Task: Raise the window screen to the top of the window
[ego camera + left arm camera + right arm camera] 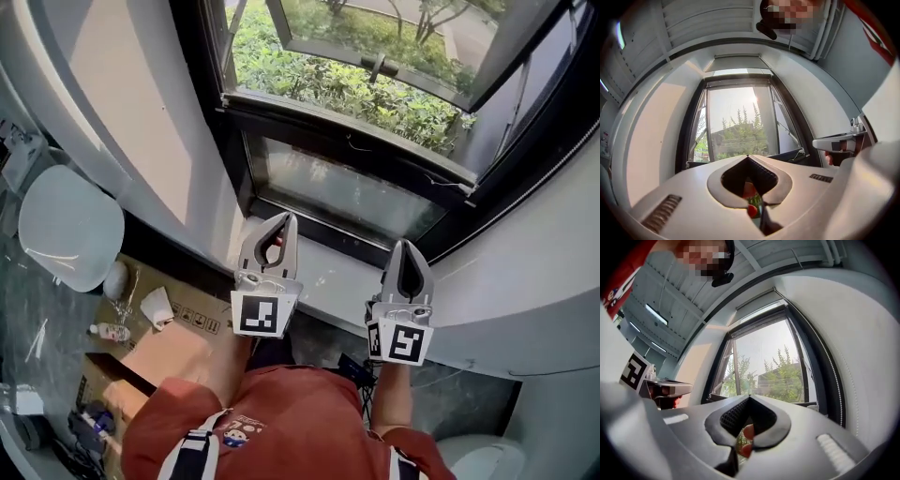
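The window [347, 141] has a black frame, with shrubs outside. Its hazy lower panel [352, 195], which looks like the screen, sits low behind a black cross bar [356, 131]. My left gripper [285, 219] hovers over the white sill [323, 281], shut and empty, tips pointing at the window's bottom left. To its right my right gripper [410, 246] is also shut and empty, just short of the lower frame. Neither touches the window. In the left gripper view the closed jaws [748, 157] face the window [738, 126]; the right gripper view shows the same [749, 397], window [768, 371] ahead.
An outer casement sash [375, 56] stands open above the shrubs. White curved walls flank the window. Left of the person are a white toilet lid [70, 225], a cardboard box [173, 352], a crumpled tissue [156, 306] and a small bottle [112, 331].
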The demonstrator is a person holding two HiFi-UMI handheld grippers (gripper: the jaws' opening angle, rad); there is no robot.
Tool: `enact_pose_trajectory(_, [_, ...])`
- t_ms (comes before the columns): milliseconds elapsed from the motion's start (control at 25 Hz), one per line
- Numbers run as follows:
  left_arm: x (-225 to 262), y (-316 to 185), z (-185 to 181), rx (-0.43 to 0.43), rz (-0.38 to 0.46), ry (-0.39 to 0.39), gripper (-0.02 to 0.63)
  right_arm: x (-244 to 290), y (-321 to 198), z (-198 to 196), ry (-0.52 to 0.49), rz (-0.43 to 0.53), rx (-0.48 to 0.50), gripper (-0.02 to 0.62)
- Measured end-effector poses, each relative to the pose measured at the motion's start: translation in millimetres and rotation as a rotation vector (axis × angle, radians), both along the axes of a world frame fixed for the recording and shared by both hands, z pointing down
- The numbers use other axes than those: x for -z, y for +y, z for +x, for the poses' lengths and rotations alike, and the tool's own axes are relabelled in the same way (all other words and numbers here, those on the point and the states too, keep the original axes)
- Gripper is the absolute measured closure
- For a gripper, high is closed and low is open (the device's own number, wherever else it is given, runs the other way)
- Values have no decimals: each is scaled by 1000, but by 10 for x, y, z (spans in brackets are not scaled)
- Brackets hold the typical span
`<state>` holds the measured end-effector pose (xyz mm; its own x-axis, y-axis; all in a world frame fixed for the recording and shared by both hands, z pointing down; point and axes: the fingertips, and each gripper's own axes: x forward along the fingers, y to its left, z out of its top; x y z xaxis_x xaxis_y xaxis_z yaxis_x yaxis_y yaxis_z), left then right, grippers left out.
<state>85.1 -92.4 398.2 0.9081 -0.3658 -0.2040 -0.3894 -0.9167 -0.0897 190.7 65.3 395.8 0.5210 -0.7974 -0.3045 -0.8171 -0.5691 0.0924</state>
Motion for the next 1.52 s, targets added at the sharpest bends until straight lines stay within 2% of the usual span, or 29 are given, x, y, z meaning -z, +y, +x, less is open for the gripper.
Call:
enact_pose_trajectory(280, [51, -577, 460, -97, -3, 5, 601, 23, -452, 326, 5, -33, -108, 586])
enact_pose_trajectory(720, [198, -1223, 878, -197, 24, 18, 601, 180, -1008, 592, 31, -26, -215, 586])
enact_pose_trajectory(960, [215, -1285, 1052, -205, 30, 16, 601, 193, -1007, 785, 38, -26, -238, 586])
enact_pose_trajectory(1320, [228, -1261, 1257, -184, 47, 10, 601, 197, -1014, 1042, 36, -4, -217, 586])
enact_pose_trajectory(1520, [189, -1292, 1329, -181, 70, -19, 601, 178, -1002, 1105, 46, -28, -229, 586])
